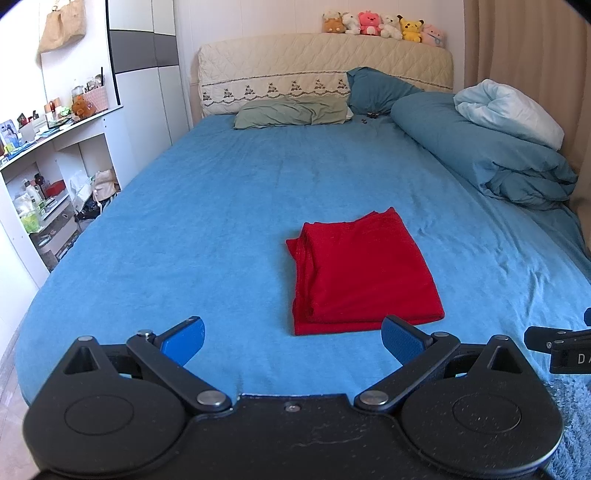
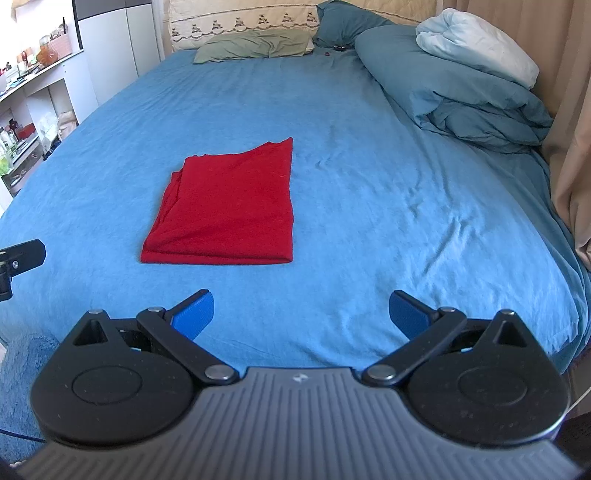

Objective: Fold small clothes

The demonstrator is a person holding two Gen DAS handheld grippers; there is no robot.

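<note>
Left wrist view: my left tool [image 1: 291, 338] hangs over the near edge of the bed [image 1: 207, 229] with its blue pads spread wide apart and nothing between them. Just ahead of it lies the red garment [image 1: 364, 273], already folded into a compact rectangle, flat on the blue sheet [image 1: 177, 206], near the foot of the bed and slightly right of centre in this view. Layered edges show along its left side and near edge, so I judge it has been through more than one fold. Right wrist view: my right tool [image 2: 301, 314] is likewise wide apart and empty, held back from the cloth; the garment [image 2: 229, 206] sits ahead and to the left, not touched by either tool. The stack looks fairly square, though the far right corner rises to a slight point and the left edge shows layers not quite flush. Judgement: folding of this piece is essentially complete; at most a light tidy of the left edge remains. I see no other loose small clothes on the sheet in either view, so I cannot tell whether another item is waiting. Beyond the garment are a green pillow [image 1: 291, 112], a rolled blue duvet [image 1: 480, 155] on the right side, and plush toys [image 1: 384, 26] along the headboard.
</note>
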